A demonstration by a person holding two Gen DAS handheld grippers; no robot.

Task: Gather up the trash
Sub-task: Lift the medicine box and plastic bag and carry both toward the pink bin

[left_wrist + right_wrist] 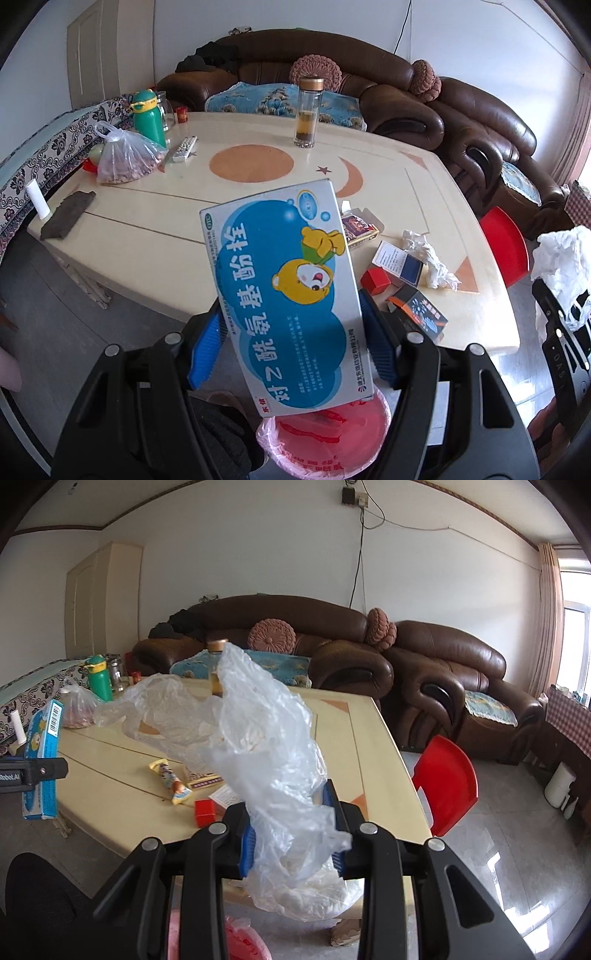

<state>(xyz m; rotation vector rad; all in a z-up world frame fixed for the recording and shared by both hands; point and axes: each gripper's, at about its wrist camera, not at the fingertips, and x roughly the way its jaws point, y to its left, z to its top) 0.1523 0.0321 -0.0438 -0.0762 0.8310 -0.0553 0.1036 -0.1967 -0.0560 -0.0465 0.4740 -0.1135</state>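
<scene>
With a blue medicine box (291, 295) clamped in the left tool (291, 343) and a clear plastic bag (273, 760) pinched in the right tool (291, 834), both held above the tabletop (147, 229), release over the pink-lined bin (325, 443) below is judged next.

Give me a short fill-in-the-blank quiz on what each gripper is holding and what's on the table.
1. The left gripper holds a blue medicine box showing a cartoon ____.
2. The right gripper is shut on a crumpled clear plastic ____.
3. The green bottle stands on the ____.

Missing words: bear; bag; table
</scene>
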